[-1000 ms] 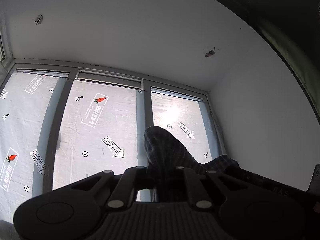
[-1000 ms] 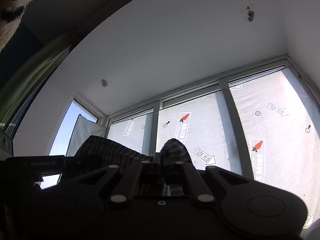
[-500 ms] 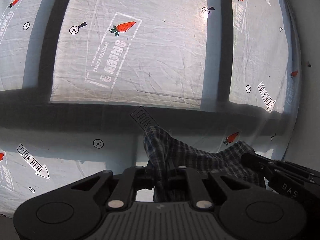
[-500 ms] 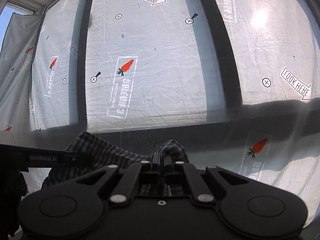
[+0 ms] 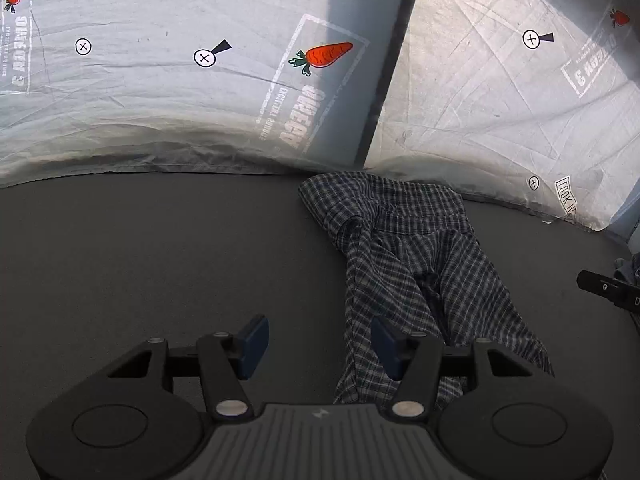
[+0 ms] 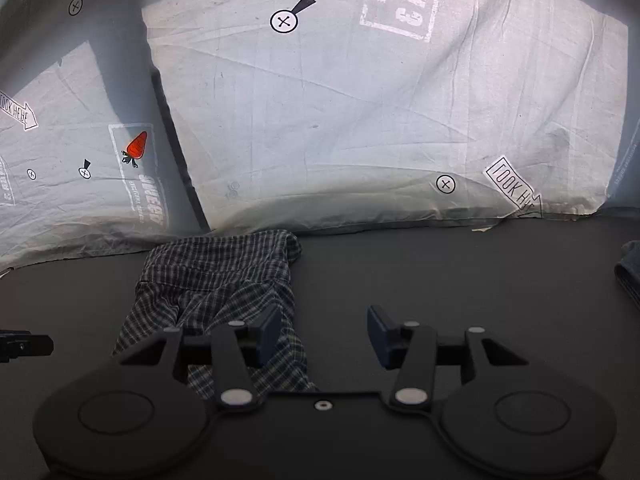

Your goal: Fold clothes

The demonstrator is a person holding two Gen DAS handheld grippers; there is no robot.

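Staged recording room, printed marker sheet (image 5: 168,92) behind dark table (image 5: 140,264)

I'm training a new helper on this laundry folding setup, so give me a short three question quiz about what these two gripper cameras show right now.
1. True or false: the plaid shirt lies on the dark table.
2. What picture is printed in red on the white sheet behind the table? A) carrot B) apple C) star
3. Fill in: the left gripper and the right gripper each clamp ____.

Key: 1 true. 2 A, a carrot. 3 nothing: both sets of jaws are opening, and the shirt lies loose beside the pads.
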